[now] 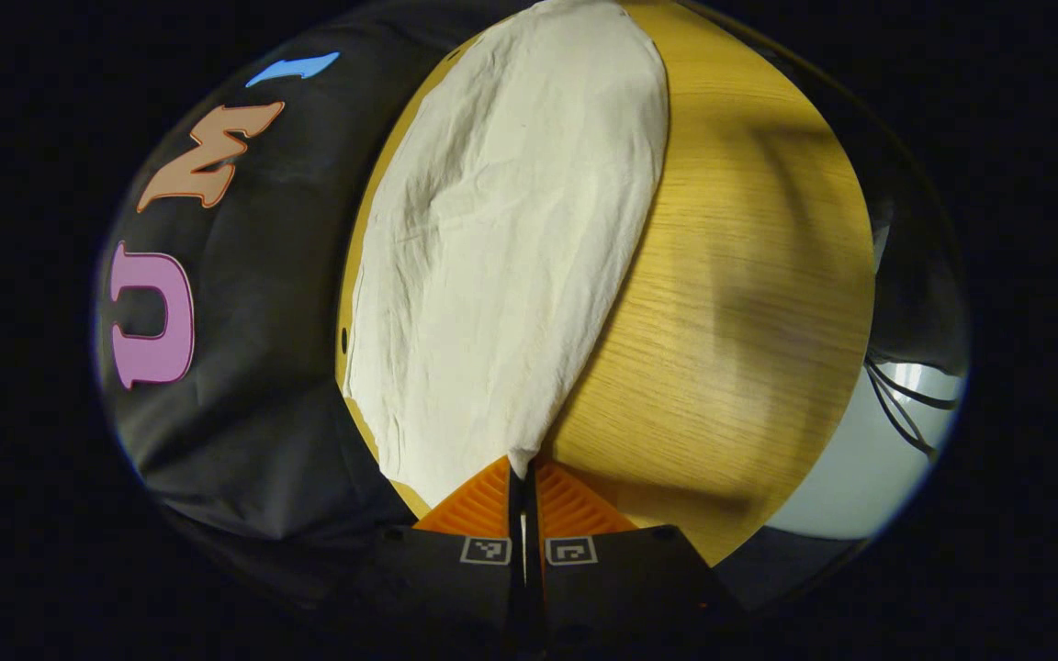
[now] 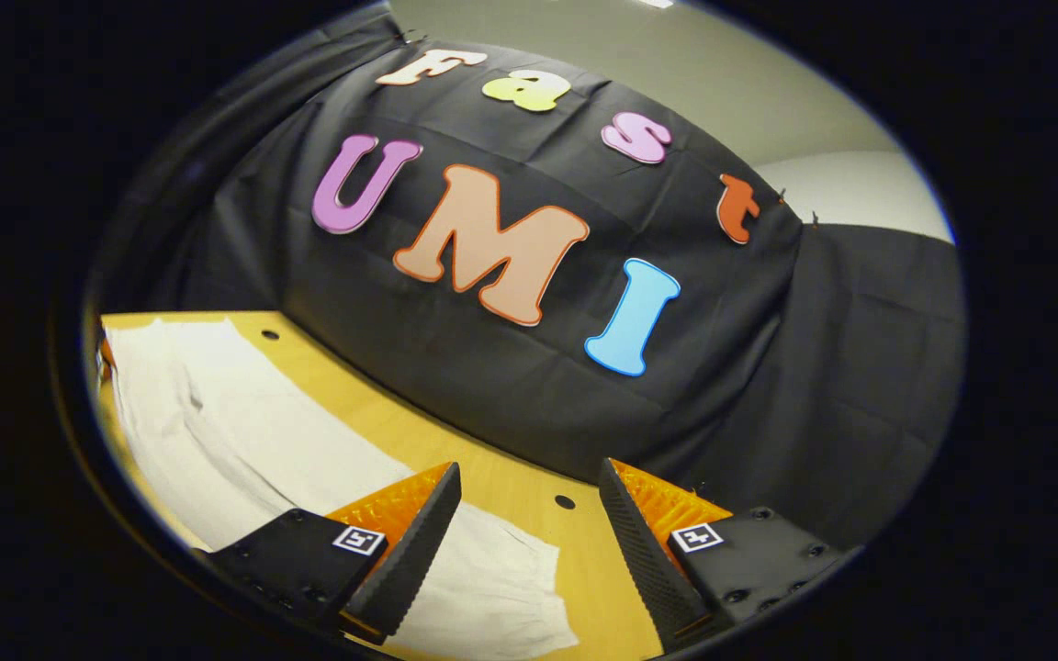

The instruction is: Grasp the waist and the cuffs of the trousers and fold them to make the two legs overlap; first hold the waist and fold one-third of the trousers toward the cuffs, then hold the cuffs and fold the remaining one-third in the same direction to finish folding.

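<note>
**A:** What is the biggest thing here?

**B:** A wooden table (image 1: 731,275) with a yellow-brown grain. In the left gripper view it takes up the middle and right of the picture. In the right gripper view it runs along the lower left, and small round holes dot its surface near the far edge. A black cloth wall stands behind it.

**A:** And where are the trousers?

**B:** The trousers (image 1: 501,257) are off-white and lie flat on the table, lightly wrinkled. In the left gripper view they stretch away from the camera as one long shape, close to the table edge beside the cloth wall. In the right gripper view the same pale cloth lies along the table from the far left down towards the camera, ending in a gathered edge just under the fingers.

**A:** What are the grippers doing?

**B:** The left gripper (image 1: 525,477) has its two fingers pressed together, pinching the near tip of the trousers between them. The right gripper (image 2: 529,523) has its fingers spread wide, holding nothing. It hangs above the table, with its left finger over the cloth.
</note>
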### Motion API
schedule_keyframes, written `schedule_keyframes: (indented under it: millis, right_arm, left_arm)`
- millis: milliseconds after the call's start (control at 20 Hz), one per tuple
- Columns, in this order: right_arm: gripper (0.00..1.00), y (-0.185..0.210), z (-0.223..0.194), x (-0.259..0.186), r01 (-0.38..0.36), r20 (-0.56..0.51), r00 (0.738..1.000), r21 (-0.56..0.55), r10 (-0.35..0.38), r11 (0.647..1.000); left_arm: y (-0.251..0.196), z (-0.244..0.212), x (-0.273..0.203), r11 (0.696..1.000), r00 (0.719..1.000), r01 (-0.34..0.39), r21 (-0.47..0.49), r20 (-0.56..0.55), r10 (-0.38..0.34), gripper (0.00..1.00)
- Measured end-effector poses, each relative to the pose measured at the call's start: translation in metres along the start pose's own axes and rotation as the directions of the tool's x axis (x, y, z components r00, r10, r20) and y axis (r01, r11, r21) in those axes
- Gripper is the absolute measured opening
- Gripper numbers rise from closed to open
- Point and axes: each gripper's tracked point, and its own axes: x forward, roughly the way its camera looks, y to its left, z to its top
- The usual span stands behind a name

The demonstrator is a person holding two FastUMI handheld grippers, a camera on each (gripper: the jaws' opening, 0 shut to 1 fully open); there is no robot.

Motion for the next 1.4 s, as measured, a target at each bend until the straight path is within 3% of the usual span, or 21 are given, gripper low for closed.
schedule_keyframes:
  millis: [250,500,650,1000,1200,1400]
  right_arm:
    - [0.97,0.007,-0.06,-0.021,-0.088,-0.089,0.994,-0.219,0.07,0.972]
    - [0.97,0.023,-0.126,-0.032,-0.221,-0.204,0.967,-0.369,0.153,0.903]
    - [0.97,0.036,-0.158,-0.034,-0.316,-0.271,0.939,-0.448,0.21,0.836]
    - [0.97,0.04,-0.246,-0.06,-0.483,-0.43,0.86,-0.511,0.275,0.711]
    - [0.97,0.039,-0.279,-0.061,-0.541,-0.496,0.821,-0.521,0.283,0.66]
    - [0.88,0.048,-0.28,-0.049,-0.555,-0.482,0.822,-0.566,0.302,0.609]
  left_arm:
    - [-0.001,0.0,0.0,0.999,1.0,-0.021,0.035,-0.008,0.021,0.0]
    - [-0.001,0.0,0.001,0.999,0.999,-0.033,0.017,-0.017,0.033,0.0]
    - [-0.002,0.0,0.002,0.998,0.999,-0.047,0.03,-0.021,0.047,0.0]
    - [-0.002,0.0,0.002,0.997,0.997,-0.068,0.03,-0.031,0.069,0.0]
    - [-0.002,0.0,0.002,0.997,0.996,-0.073,0.034,-0.041,0.075,0.0]
    - [-0.002,-0.001,0.002,0.997,0.996,-0.074,0.034,-0.05,0.076,0.0]
